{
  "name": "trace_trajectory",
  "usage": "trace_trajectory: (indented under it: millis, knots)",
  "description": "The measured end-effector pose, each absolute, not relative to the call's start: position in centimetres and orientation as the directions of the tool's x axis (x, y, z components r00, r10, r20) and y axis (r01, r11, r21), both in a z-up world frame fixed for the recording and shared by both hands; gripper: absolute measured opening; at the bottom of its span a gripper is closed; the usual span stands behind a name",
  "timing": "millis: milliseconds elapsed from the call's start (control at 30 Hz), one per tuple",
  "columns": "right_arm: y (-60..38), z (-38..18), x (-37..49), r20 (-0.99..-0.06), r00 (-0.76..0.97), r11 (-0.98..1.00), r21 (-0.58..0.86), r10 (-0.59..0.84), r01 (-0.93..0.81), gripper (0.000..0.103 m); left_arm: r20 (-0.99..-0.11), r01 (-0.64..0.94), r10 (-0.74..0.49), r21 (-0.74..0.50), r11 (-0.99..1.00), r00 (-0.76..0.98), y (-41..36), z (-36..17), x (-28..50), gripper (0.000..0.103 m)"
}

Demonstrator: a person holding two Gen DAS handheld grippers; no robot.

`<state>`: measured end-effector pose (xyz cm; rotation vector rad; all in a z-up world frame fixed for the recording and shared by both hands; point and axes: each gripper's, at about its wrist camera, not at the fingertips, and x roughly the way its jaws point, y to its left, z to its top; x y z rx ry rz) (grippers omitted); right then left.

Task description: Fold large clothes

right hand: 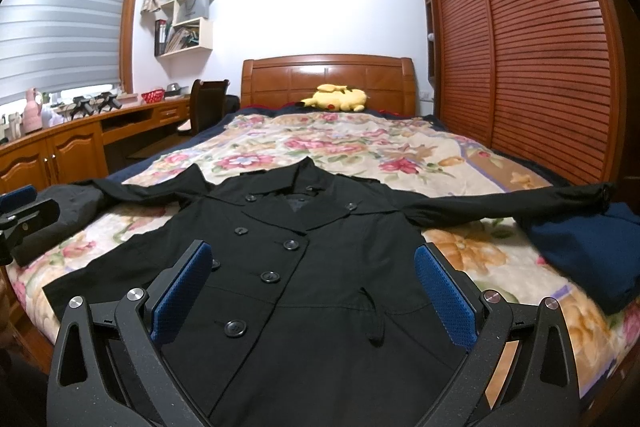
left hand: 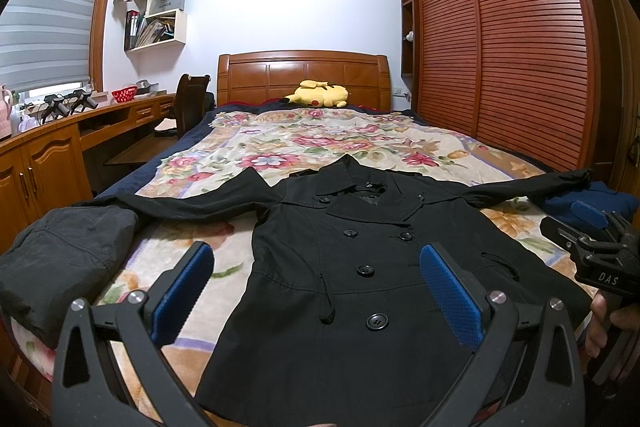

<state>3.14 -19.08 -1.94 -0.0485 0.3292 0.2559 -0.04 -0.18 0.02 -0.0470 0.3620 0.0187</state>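
Your left tongs [left hand: 316, 269] and right tongs [right hand: 314, 267] both stand wide apart and empty, hovering over the hem end of the coat [left hand: 360, 267]. It lies flat, front up and buttoned, on the floral bed [left hand: 280, 143], collar toward the headboard, sleeves spread to both sides. Its left cuff ends near a dark grey garment [left hand: 60, 259]; its right cuff rests against a folded navy one [right hand: 588, 251]. Your hand [left hand: 604, 323] grips the right tool.
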Motion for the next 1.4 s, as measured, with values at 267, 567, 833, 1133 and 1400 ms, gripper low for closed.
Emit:
trace_trajectory:
  millis: [267, 567, 833, 1133, 1400]
  knots:
    - [-19.14, -1.95, 3.19, -0.326, 0.914, 0.966, -0.006, 0.241, -0.257, 0.103, -0.355, -0.027, 0.01, -0.041, 0.999, 0.935, -0.18, 0.02, -0.04, 0.103]
    - [-19.16, -1.9, 3.14, -0.325, 0.914, 0.966, -0.004, 0.241, -0.257, 0.103, -0.354, -0.027, 0.011, -0.04, 0.999, 0.935, -0.19, 0.01, -0.04, 0.103]
    - [-19.21, -1.93, 3.16, -0.325, 0.914, 0.967, -0.005, 0.241, -0.256, 0.103, -0.354, -0.027, 0.011, -0.04, 0.999, 0.935, -0.18, 0.02, -0.05, 0.103]
    - [-19.18, -1.9, 3.11, -0.327, 0.913, 0.966, -0.003, 0.242, -0.257, 0.103, -0.355, -0.027, 0.011, -0.04, 0.999, 0.935, -0.18, 0.02, -0.04, 0.103]
    - [-19.18, -1.8, 3.06, -0.327, 0.913, 0.966, -0.002, 0.243, -0.258, 0.103, -0.354, -0.027, 0.011, -0.039, 0.999, 0.935, -0.22, -0.03, 0.19, 0.103]
